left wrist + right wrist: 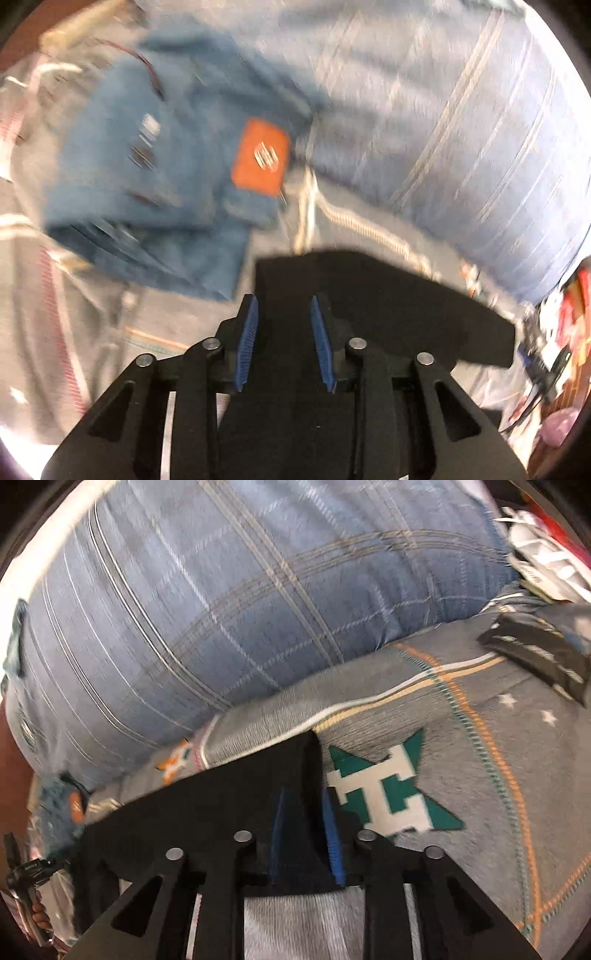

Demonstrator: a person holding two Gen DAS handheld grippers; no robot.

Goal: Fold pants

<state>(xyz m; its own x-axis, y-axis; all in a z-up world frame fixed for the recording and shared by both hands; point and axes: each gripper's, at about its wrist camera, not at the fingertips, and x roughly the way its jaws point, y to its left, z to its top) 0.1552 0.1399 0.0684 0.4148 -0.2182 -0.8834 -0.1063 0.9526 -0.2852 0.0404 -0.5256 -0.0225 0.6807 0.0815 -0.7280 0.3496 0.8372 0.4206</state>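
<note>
The black pants [406, 295] hang as a flat dark sheet just above the grey patterned bedspread [166, 332]. My left gripper [282, 301] has the cloth between its blue pads, and the sheet runs off to the right. In the right wrist view the black pants [203, 812] stretch left from my right gripper [306, 792]. A raised fold of the cloth fills the gap between its pads. Both grippers look shut on the fabric. The rest of the pants is hidden under the grippers.
A folded blue garment [147, 166] with an orange patch [260, 157] lies ahead to the left. A big blue plaid pillow [221, 609] borders the far side of the bedspread [498, 757]. A flat black item [535, 657] lies at the far right, with clutter [569, 314] beyond the bed's edge.
</note>
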